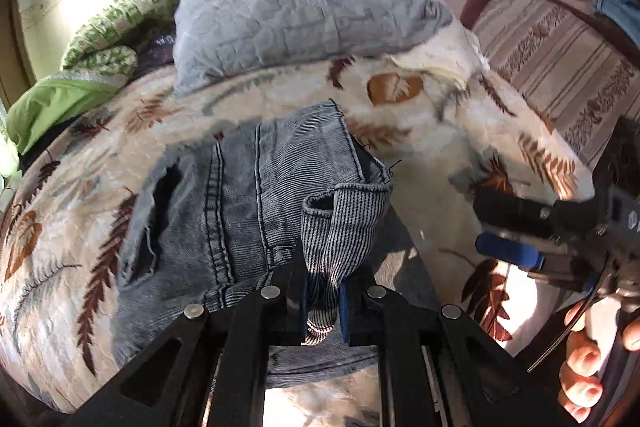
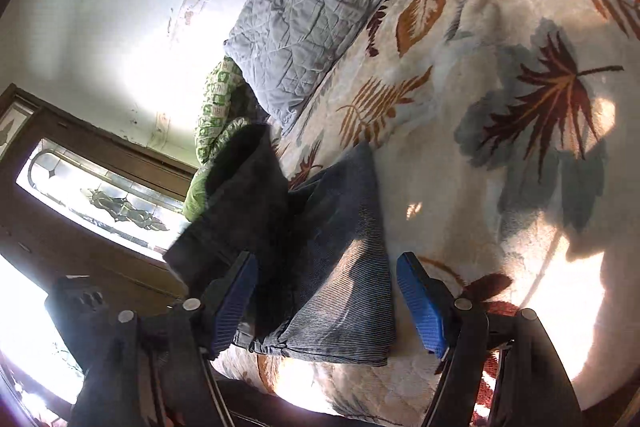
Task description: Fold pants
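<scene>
The left tool (image 1: 323,301) is clamped on a fold of the pants (image 1: 248,211), a striped bunch of denim pinched between its blue pads and rising just ahead of the fingertips. The rest of the pants lies on the bed's leaf-patterned blanket (image 1: 432,131), spreading ahead of this tool and to its left, with a seam and a dark pocket opening showing. Farther ahead a grey quilted pillow (image 1: 296,19) rests on the bed, and a green patterned cloth (image 1: 108,39) lies to the pillow's left. To the right of the left tool the right tool (image 1: 508,231) comes in from the side, held by a hand (image 1: 588,359) whose fingers show at the lower right edge.

In the right wrist view, the right tool (image 2: 326,297) has its jaws standing well apart. The folded pants (image 2: 340,267) lie on the blanket between the two blue pads (image 2: 420,303), which do not press on the cloth.
</scene>
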`<state>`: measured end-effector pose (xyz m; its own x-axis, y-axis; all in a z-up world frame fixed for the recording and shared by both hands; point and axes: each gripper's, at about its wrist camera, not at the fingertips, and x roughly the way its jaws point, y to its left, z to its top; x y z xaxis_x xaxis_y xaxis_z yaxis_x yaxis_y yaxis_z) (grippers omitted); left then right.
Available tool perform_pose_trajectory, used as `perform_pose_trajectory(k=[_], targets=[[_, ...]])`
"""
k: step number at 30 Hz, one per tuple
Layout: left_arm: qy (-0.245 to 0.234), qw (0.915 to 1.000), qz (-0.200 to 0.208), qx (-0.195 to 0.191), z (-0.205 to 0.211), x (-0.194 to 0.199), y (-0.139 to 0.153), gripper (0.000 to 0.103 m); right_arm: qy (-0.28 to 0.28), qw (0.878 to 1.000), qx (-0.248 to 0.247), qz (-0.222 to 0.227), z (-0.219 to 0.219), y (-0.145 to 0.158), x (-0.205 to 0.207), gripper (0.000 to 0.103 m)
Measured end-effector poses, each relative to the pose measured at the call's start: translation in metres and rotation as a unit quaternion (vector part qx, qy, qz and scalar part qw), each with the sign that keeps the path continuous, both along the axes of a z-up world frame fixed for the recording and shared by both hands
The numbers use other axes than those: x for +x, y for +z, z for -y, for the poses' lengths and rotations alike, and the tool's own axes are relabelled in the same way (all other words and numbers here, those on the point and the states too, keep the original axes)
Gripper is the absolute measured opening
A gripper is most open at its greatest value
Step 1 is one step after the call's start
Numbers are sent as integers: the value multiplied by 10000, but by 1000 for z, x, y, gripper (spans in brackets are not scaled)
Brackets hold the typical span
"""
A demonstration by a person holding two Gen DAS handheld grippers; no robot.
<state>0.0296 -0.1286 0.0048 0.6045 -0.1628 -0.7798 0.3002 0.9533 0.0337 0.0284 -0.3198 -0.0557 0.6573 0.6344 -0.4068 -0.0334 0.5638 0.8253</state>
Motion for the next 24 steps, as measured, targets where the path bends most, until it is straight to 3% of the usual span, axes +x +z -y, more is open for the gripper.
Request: perform_pose_trajectory(k=[1,3,4,7,9,12,14,17,20,22,24], targets=[[-74,9995,-302,66,5,3,-16,13,-30,10000,46,-56,2,-3,0,75],[-95,9997,-217,1,3,-3,-18,14,-25,9998,104,-171,7,-9,0,75],[-128,9995,-238,-183,-1,-5,-10,17,-10,9997,116,-213,7,-11,0,75],[-372,9911,-639,-1102,-24,-8,17,41,51,9995,55,-295,4,-15,1,75],[-370,9853,-454,-1606,-48,-19,41,59,92,9995,48,-287,2,-14,0,75],[37,9817,172,-1898,-92,-33,69,71,204,9997,50,-141,-4,-6,-4,75],[601,9827,522,-1672,-119,-34,73,72,354,9992,119,-145,-12,-4,-4,75],[1359,9821,361,-1251,-146,-18,52,72,598,9978,215,-164,-28,2,-7,75],[1484,9822,-53,-1155,-153,-5,23,72,963,9944,436,38,-44,16,-7,75],[1455,9826,-191,-1137,-151,-1,7,72,898,9946,503,103,-47,20,-4,75],[1463,9809,-297,-1248,-150,1,0,73,753,9954,563,-156,-46,6,9,77]])
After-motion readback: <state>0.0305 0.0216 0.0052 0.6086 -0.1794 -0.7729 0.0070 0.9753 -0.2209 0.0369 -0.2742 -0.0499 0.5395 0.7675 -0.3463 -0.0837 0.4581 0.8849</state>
